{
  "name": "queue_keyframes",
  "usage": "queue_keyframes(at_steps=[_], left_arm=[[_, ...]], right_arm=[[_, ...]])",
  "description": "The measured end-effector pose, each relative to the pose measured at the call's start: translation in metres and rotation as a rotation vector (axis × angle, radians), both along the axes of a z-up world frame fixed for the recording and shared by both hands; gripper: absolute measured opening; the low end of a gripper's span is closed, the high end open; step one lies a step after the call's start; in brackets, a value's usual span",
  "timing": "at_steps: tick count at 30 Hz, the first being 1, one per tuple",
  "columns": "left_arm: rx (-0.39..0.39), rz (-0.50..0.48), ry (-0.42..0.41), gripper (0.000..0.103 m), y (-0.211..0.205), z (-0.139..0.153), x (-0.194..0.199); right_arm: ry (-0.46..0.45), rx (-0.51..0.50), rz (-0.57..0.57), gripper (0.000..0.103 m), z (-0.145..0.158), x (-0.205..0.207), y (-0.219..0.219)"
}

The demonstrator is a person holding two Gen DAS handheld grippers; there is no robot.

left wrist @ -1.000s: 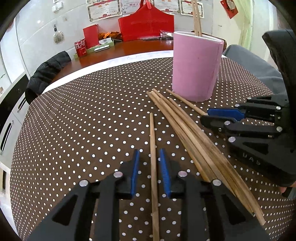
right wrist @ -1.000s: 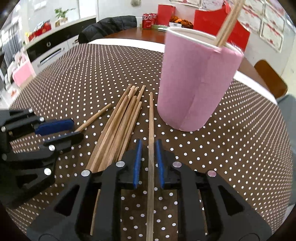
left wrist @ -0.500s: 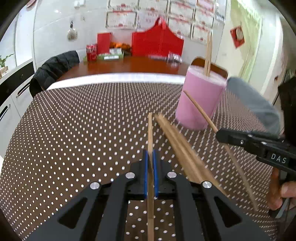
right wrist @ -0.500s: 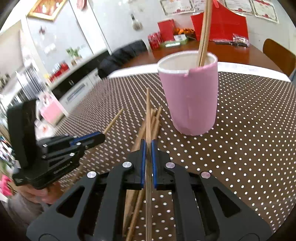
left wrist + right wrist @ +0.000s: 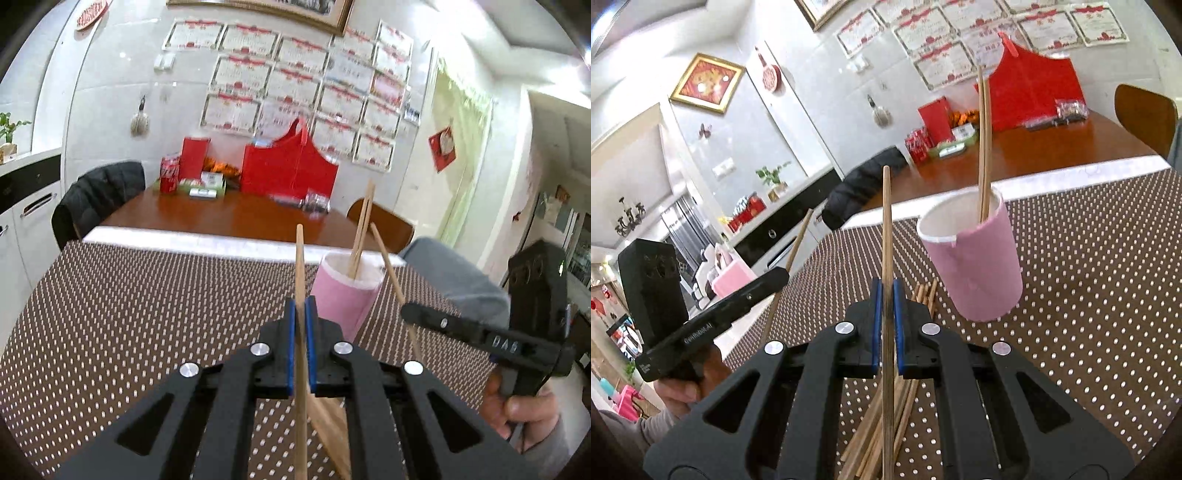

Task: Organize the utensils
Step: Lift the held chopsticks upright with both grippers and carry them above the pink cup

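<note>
My left gripper is shut on a wooden chopstick and holds it tilted up, above the dotted table, left of the pink cup. My right gripper is shut on another chopstick, raised, left of the pink cup. The cup holds two upright chopsticks. A pile of several chopsticks lies on the cloth below the right gripper. In the left wrist view the right gripper shows at the right with its chopstick.
The brown polka-dot tablecloth covers the table. Behind it a wooden table carries a red bag, a can and boxes. A black jacket hangs on a chair. A grey sleeve is at the right.
Both grippers closed on a chopstick each and lifted them off the table, tilting upward. The views now show the wall and the cup from higher up.
</note>
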State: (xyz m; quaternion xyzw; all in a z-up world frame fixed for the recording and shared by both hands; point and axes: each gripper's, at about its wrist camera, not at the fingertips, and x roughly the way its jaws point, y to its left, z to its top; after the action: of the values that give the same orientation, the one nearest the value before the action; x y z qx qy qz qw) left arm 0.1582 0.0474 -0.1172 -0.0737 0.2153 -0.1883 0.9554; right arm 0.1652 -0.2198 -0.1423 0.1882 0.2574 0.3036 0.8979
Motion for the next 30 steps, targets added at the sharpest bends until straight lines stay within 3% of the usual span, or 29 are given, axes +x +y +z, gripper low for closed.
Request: queue_keyframes(at_steps=[9,17,23,30], left_arm=[[-0.111,-0.053,-0.192,0.005,-0.022,0.065,0.013],[-0.235,-0.099,-0.323,0.005,-0.054,0.098,0.06],[-0.279,-0.094,-0.349,0.005,-0.07,0.095,0.106],[-0.257,-0.076,-0.318,0.006,-0.088,0.069,0.148]], right_arm=[[-0.162,0.039,-0.113,0.006,0.062,-0.012,-0.019],[-0.281,0.075,-0.2,0.006,0.116,0.027,-0.03],[-0.348,0.092,-0.239,0.006,0.127,0.07,-0.028],[-0.367,0.101,-0.283,0.006,0.112,0.104,-0.035]])
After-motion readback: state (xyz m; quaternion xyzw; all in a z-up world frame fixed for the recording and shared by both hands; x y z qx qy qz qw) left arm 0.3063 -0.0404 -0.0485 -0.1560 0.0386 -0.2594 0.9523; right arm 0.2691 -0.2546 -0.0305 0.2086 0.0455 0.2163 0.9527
